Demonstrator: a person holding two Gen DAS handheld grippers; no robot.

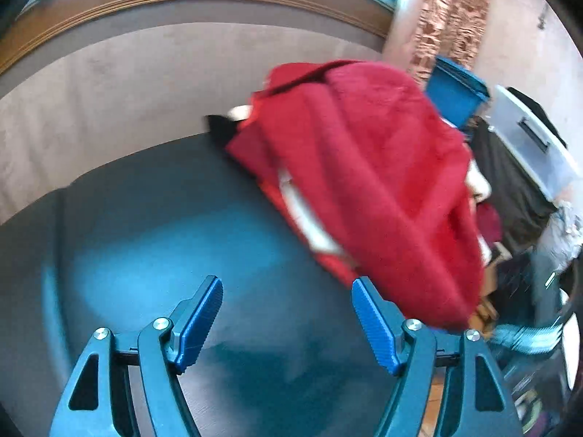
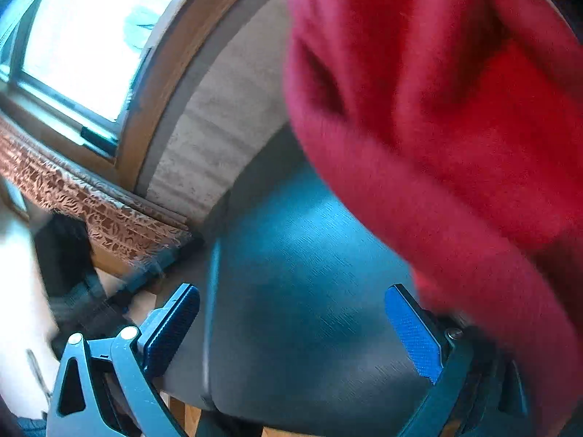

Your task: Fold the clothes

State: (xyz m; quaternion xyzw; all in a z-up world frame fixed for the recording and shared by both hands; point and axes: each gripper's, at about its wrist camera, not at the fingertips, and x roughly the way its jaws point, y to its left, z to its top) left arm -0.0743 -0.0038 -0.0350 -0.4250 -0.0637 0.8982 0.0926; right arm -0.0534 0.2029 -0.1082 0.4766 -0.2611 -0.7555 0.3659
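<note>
On dark table top (image 1: 153, 240), under window (image 2: 83, 36): my left claw (image 1: 288, 322), jaws spread wide, nothing between blue pads (image 1: 200, 324), hovering over bare surface. Red fleece garment (image 1: 379, 182): bunched heap at table's right side, white patch showing within folds, blurred. My right claw (image 2: 291, 331): jaws wide, empty; same red garment (image 2: 455, 127) drapes over its right finger. Background: patterned curtain (image 1: 452, 11), blue bin (image 1: 455, 91), dark clothes pile (image 1: 510, 182).
</note>
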